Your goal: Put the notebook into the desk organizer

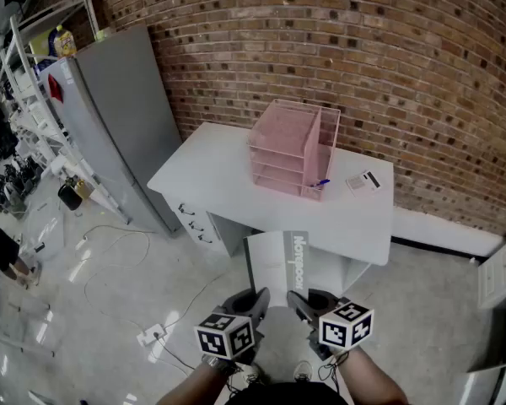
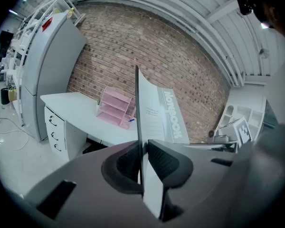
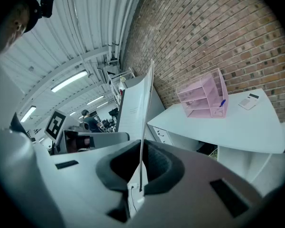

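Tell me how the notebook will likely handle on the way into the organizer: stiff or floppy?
Probably fairly stiff: the notebook juts out from the left hand-held gripper and right hand-held gripper without drooping. Likely light, as its edge looks thin. It may flex when sliding into the pink organizer.

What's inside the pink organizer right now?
In the pink organizer, a blue pen sits in the side compartment. The tray shelves look bare, but their back ends behind the tinted walls can't be made out.
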Tool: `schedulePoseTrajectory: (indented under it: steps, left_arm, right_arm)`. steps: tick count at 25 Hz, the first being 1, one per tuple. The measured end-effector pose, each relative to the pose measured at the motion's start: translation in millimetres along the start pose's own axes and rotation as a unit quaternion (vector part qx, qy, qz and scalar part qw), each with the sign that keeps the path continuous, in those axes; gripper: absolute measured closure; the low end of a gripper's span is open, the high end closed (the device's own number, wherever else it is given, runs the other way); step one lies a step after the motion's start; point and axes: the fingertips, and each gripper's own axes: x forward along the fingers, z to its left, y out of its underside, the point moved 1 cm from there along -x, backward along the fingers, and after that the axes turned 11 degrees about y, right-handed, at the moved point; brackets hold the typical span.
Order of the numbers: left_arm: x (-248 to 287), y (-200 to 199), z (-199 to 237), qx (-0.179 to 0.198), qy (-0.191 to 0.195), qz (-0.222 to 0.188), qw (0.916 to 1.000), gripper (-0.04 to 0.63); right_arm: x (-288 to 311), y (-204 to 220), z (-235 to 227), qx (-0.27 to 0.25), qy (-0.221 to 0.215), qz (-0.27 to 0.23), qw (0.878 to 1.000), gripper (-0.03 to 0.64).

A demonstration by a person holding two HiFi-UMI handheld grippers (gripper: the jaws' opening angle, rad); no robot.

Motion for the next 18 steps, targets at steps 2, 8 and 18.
schedulePoseTrajectory:
  steps: [2,8,18]
  left_arm:
    - [-3,1,0,-0.001,0.001,0.0,1.0,0.56]
    - [-12,2,7,-0.001,0.004,0.001,1.0,0.559]
    - [-33,1,34,-0.013,0.012,0.0,0.9998,0.56]
  right_arm:
    - [0,1,2,0.002,0.0,0.0,1.0,0.603]
    - [5,6,11,0.001,0.002,0.001,1.0,0.597]
    - [29,11,35,0.002,0.013,0.011,1.0,0.598]
